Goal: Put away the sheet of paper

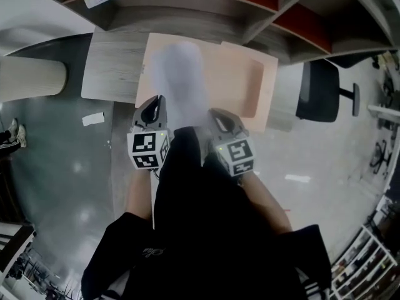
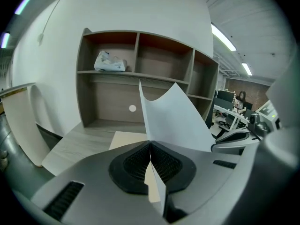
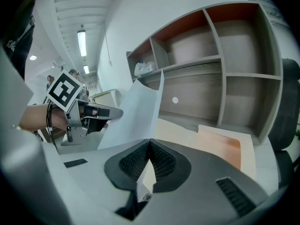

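left gripper and right gripper each pinch the sheet of paper rising ahead of them. it seems light, limp, crease-prone; hold its near edge.

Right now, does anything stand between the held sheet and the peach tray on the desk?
Nothing visible does. The left gripper and right gripper, jaws shut on the sheet of paper, hold it over the peach tray; its visible part is bare, though the sheet hides some.
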{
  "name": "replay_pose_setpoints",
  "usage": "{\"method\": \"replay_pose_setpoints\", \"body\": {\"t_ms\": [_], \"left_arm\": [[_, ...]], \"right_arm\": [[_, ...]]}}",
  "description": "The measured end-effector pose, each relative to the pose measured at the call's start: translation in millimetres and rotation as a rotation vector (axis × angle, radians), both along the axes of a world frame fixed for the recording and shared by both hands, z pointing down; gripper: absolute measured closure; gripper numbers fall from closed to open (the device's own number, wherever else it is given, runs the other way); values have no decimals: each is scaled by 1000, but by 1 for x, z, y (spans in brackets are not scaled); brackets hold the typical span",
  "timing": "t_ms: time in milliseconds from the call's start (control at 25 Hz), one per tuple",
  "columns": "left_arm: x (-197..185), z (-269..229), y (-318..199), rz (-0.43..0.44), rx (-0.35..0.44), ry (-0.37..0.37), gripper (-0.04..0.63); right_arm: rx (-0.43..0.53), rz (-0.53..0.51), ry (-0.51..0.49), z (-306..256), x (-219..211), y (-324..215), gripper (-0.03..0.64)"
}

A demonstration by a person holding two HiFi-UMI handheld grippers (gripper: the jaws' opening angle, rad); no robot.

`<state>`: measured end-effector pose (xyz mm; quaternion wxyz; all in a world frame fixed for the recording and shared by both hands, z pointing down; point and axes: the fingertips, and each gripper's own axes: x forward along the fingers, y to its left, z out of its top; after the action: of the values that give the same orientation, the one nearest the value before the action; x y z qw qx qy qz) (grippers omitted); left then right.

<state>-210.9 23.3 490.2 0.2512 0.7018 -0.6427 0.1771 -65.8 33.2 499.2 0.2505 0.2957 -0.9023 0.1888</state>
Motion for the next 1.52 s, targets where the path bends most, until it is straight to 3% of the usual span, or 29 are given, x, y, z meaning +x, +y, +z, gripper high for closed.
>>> {"method": "replay_pose_setpoints", "body": {"t_ms": [360,600,880,1080,1320,1520], "left_arm": [[-19,37,-37,102,-52,91,549],[-27,66,-48,172,-112,111,549],[-39,85,-49,172,-174,126,549],[-46,86,-61,153,-175,112,549],[-51,92,-69,131,-197,86,549],[-49,102,-75,137,-217,88,549]], "right_arm": [[-120,14,82,40,-24,-27,600],[-176,109,78,56,-28,-39,600],[-201,138,80,66,-34,-42,600],[-235,129,60,78,-39,-53,600],[-356,97,3,98,-44,-60,598],[-389,77,42,116,-39,-68,599]]}}
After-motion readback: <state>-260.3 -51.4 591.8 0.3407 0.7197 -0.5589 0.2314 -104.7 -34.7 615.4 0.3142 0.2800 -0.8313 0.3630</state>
